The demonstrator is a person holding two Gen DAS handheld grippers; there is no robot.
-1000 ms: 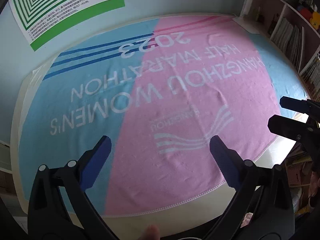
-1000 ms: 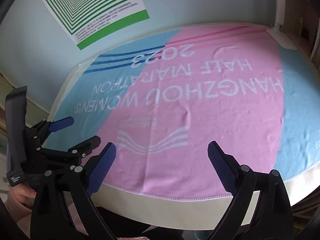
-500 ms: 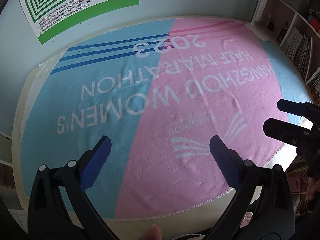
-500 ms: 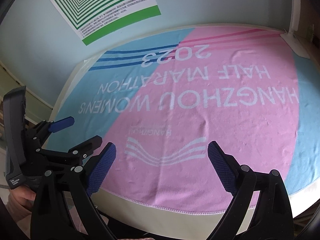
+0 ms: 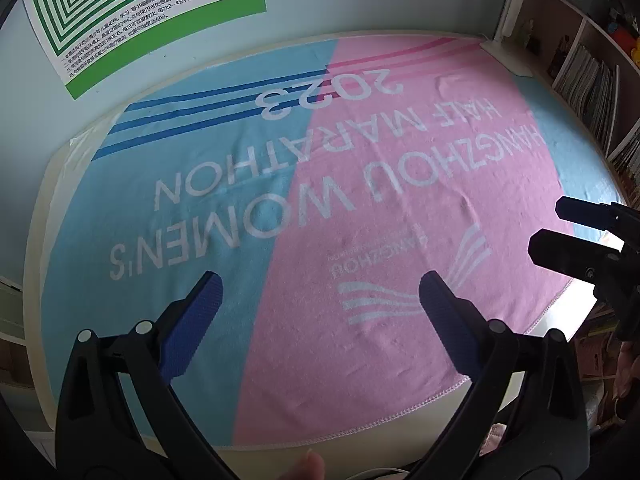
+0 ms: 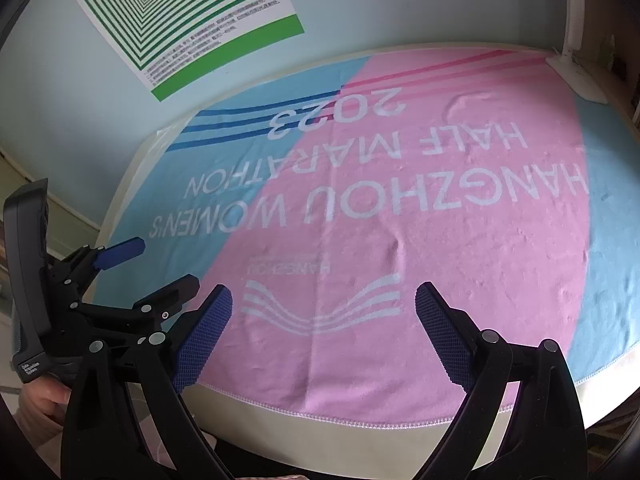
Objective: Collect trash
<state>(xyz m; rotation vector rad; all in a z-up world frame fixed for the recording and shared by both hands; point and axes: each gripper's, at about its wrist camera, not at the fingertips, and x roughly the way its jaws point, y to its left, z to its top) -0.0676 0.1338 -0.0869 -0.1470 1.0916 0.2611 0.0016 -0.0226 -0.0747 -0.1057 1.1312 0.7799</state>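
Towel [image 5: 360, 208] in pink and blue covers the table [image 6: 360, 436] ahead of me; I see no trash on it. Left gripper [image 5: 318, 300] and right gripper [image 6: 324, 312] both hang wide open and empty, and from my left camera the right one sits at three o'clock.

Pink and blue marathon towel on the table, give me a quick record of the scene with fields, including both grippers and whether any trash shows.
surface: pink and blue terry towel with white lettering, spread flat over a cream table
left gripper: open, empty, above the towel
right gripper: open, empty, above the towel's near edge
trash: none visible
wall: green and white striped poster
far right corner: white lamp base
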